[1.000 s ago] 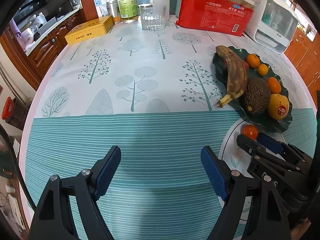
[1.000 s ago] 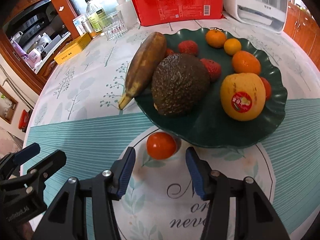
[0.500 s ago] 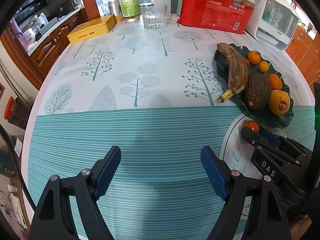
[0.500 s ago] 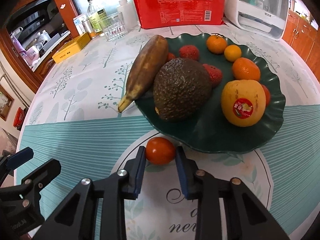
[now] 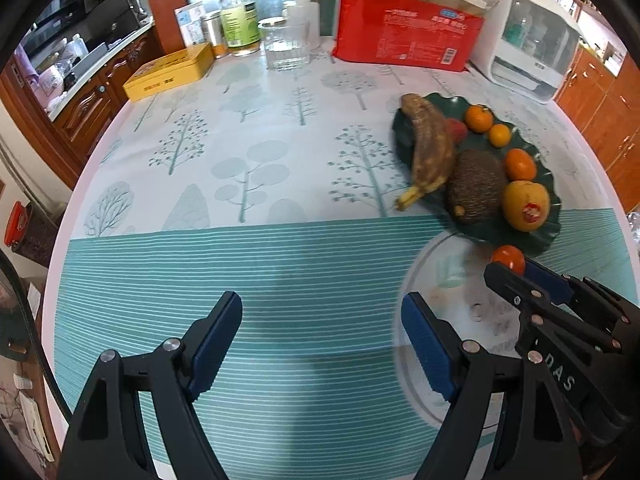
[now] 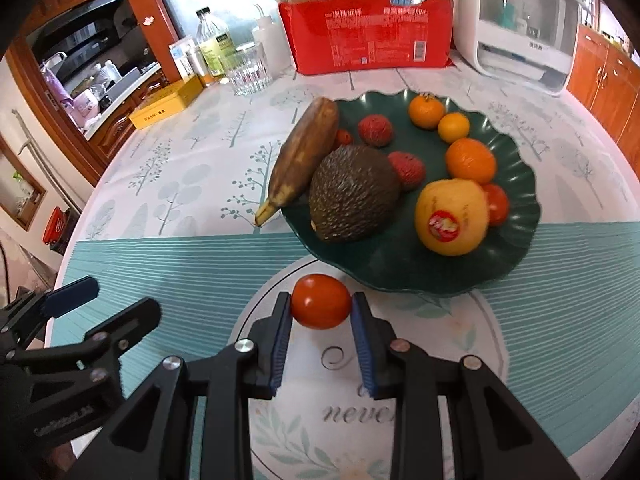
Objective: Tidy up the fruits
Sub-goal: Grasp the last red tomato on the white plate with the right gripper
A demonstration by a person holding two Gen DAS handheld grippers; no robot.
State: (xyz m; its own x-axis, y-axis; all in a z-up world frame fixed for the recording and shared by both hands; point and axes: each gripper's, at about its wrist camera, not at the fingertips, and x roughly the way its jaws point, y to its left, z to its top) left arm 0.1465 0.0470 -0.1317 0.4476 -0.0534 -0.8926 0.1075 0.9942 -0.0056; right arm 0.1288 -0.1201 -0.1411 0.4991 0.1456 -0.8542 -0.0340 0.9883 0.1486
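My right gripper [image 6: 320, 312] is shut on a small red tomato [image 6: 321, 301] and holds it just above the cloth, in front of the dark green plate [image 6: 408, 272]. The plate holds a brown banana [image 6: 306, 156], an avocado [image 6: 352, 194], a yellow stickered fruit [image 6: 452, 222], small oranges [image 6: 470, 160] and red lychees [image 6: 375, 130]. In the left wrist view the tomato [image 5: 507, 258] shows at the right gripper's tips, beside the plate [image 5: 536, 236]. My left gripper [image 5: 322, 344] is open and empty over the striped teal cloth.
At the back of the table stand a red paper-cup pack [image 5: 404, 36], a glass [image 5: 284, 46], a bottle [image 5: 238, 20], a yellow tin [image 5: 170, 72] and a white appliance [image 5: 528, 36]. The table edge curves along the left, with wooden cabinets [image 5: 92, 100] beyond.
My right gripper moved forward around the tomato and shut on it, then lifted slightly. The left gripper stayed open and drew back a little.
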